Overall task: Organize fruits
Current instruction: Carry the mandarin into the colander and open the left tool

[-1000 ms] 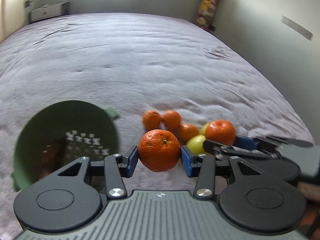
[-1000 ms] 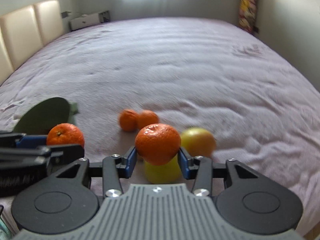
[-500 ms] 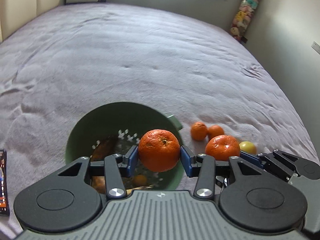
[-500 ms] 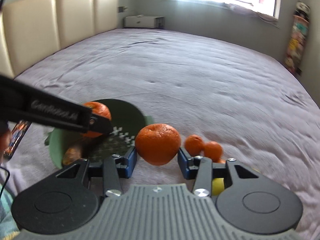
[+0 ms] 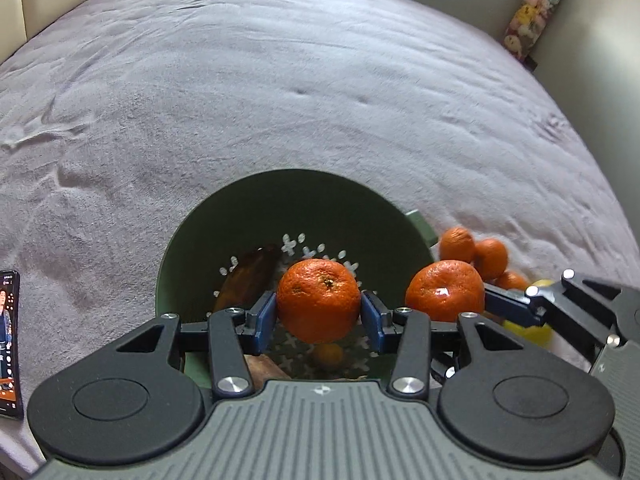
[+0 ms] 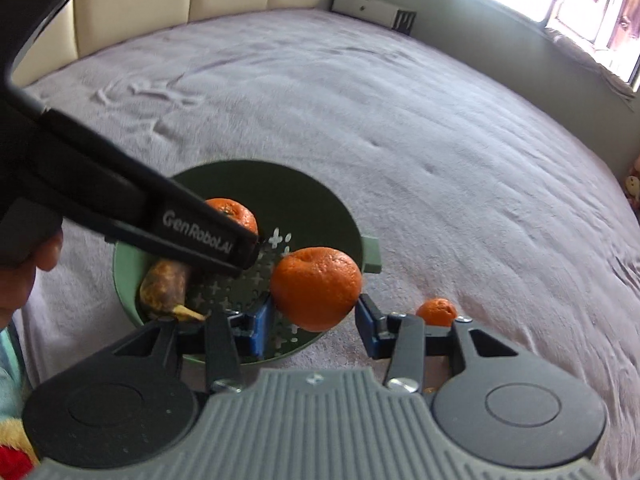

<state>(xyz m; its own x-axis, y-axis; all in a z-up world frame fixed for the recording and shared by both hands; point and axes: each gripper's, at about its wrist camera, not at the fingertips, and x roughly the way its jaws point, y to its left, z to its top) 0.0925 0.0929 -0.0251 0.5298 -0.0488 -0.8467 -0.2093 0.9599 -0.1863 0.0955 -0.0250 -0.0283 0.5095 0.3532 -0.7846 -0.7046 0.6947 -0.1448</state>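
1. Round orange mandarin sits pinched between the blue pads of the left gripper, above the dark green perforated plastic colander.
2. Second orange mandarin is pinched by the right gripper, over the colander's rim.
3. Inside the colander lies a browned banana.
4. Loose mandarins rest on the grey bedspread just beside the colander.

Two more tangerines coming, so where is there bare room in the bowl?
Free: the perforated floor between the brown banana and the far wall of the green bowl. Crowded: the near-left side, with the banana and a small orange fruit.
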